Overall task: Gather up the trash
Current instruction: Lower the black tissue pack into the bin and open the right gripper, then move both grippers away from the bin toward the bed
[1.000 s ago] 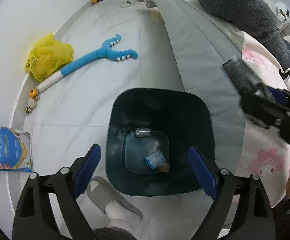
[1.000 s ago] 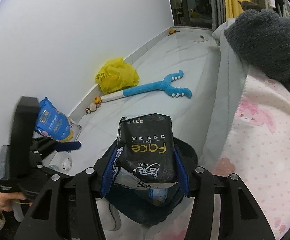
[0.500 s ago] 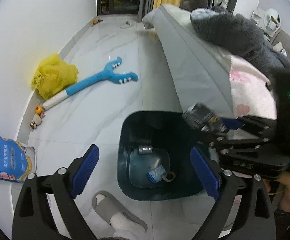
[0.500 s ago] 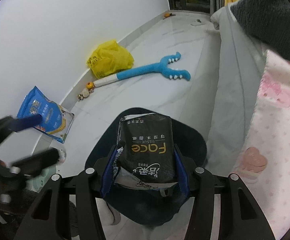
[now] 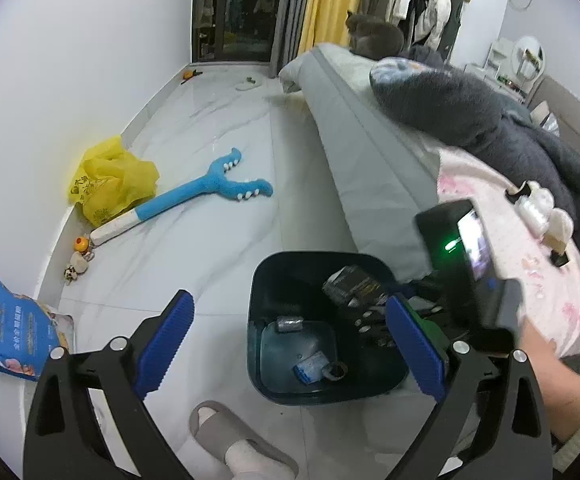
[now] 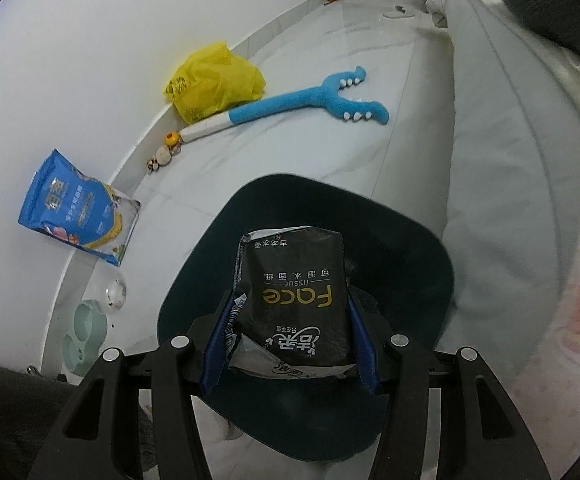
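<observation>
A dark teal trash bin (image 5: 262, 280) stands on the floor by the bed; it also shows in the right wrist view (image 6: 422, 248). Small scraps (image 5: 310, 366) lie at its bottom. My right gripper (image 6: 288, 336) is shut on a black "Face" tissue pack (image 6: 294, 296) and holds it over the bin's mouth; the pack also shows in the left wrist view (image 5: 352, 286), inside the bin's rim. My left gripper (image 5: 290, 340) is open and empty, above the bin's near side.
A yellow plastic bag (image 5: 110, 180), a blue plush toy (image 5: 206, 192) and a blue food bag (image 5: 6, 332) lie along the wall. A grey slipper (image 5: 226, 436) is near the bin. The bed (image 5: 370, 152) runs along the right. Pet bowls (image 6: 86, 328) sit by the wall.
My right gripper has moved down over the bin with the tissue pack. My left gripper has drawn back and tilted up, so the bin looks smaller and lower.
</observation>
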Action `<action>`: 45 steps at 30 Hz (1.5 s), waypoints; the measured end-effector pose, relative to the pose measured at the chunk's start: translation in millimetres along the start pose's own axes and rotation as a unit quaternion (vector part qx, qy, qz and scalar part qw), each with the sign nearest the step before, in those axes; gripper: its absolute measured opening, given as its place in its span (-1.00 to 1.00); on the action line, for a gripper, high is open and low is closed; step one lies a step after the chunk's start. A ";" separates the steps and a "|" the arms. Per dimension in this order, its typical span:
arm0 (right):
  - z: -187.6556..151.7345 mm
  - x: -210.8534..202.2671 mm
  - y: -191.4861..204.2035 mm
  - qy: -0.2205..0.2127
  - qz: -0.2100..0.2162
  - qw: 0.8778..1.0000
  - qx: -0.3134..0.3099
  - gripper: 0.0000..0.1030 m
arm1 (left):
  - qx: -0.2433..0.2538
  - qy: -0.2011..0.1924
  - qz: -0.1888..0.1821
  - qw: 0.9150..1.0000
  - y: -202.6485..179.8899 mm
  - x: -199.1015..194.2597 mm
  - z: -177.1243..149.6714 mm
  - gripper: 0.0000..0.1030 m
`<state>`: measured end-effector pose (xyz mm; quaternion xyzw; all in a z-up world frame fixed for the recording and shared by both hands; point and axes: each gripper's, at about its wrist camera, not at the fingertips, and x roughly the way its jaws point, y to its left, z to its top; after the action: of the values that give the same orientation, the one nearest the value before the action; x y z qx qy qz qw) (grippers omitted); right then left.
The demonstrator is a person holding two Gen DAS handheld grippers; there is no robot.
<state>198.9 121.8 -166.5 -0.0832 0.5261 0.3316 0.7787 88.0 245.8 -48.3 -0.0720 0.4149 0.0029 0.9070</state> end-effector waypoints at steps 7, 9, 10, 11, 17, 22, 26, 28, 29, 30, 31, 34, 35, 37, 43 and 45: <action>-4.5 19.4 4.5 0.029 -0.005 1.000 -0.003 0.35 | -0.010 -0.022 -0.004 1.000 6.1 -13.9 3.6 0.90; -3.9 19.1 6.7 0.027 -0.008 1.000 -0.007 0.46 | -0.009 -0.035 0.001 0.999 7.4 -20.2 6.0 0.90; -3.6 18.6 7.3 0.026 -0.008 1.000 -0.008 0.53 | -0.007 -0.039 0.003 0.999 7.9 -23.0 6.5 0.90; -3.4 17.9 8.0 0.024 -0.009 1.000 -0.010 0.56 | -0.006 -0.044 0.005 0.999 7.8 -25.7 7.2 0.90; -1.9 14.9 10.7 0.016 -0.010 1.000 -0.018 0.66 | -0.004 -0.057 0.012 0.998 7.7 -36.0 13.7 0.90; -0.2 -0.8 16.8 -0.007 -0.002 0.999 -0.036 0.66 | 0.000 -0.073 0.019 0.997 3.9 -45.1 19.1 0.90; 2.1 -26.7 20.6 -0.042 0.002 0.997 -0.057 0.72 | -0.003 -0.086 0.017 0.996 -0.2 -52.2 24.2 0.90; 3.2 -43.7 20.1 -0.064 0.002 0.996 -0.064 0.74 | -0.006 -0.095 0.012 0.995 -3.7 -57.5 28.0 0.90; 3.5 -50.7 19.6 -0.073 0.003 0.995 -0.067 0.74 | -0.005 -0.101 0.009 0.995 -7.4 -60.6 30.2 0.90; 3.1 -60.6 18.1 -0.085 0.000 0.994 -0.071 0.75 | -0.003 -0.104 0.008 0.994 -10.8 -62.8 30.8 0.90; 3.0 -66.5 15.9 -0.092 -0.002 0.993 -0.073 0.76 | 0.002 -0.109 0.008 0.994 -15.2 -65.1 32.4 0.90; 1.9 -86.9 9.0 -0.114 -0.010 0.990 -0.079 0.76 | 0.012 -0.115 0.006 0.993 -27.1 -66.4 35.8 0.90; 1.1 -92.8 6.3 -0.120 -0.013 0.990 -0.079 0.76 | 0.013 -0.114 0.004 0.993 -30.5 -65.7 36.5 0.90; 0.5 -105.5 -0.9 -0.131 -0.016 0.988 -0.076 0.77 | 0.014 -0.112 -0.003 0.994 -37.3 -62.8 38.4 0.90; -6.8 -139.0 -18.1 -0.156 -0.033 0.985 -0.072 0.81 | 0.025 -0.111 -0.021 0.993 -61.9 -55.8 43.8 0.90; -9.9 -149.8 -25.1 -0.164 -0.039 0.983 -0.069 0.82 | 0.026 -0.112 -0.029 0.993 -72.3 -54.0 47.1 0.90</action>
<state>172.6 33.6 -45.3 -0.1013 0.3633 0.3456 0.8593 92.7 183.4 32.0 -0.0599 0.3087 -0.0260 0.9489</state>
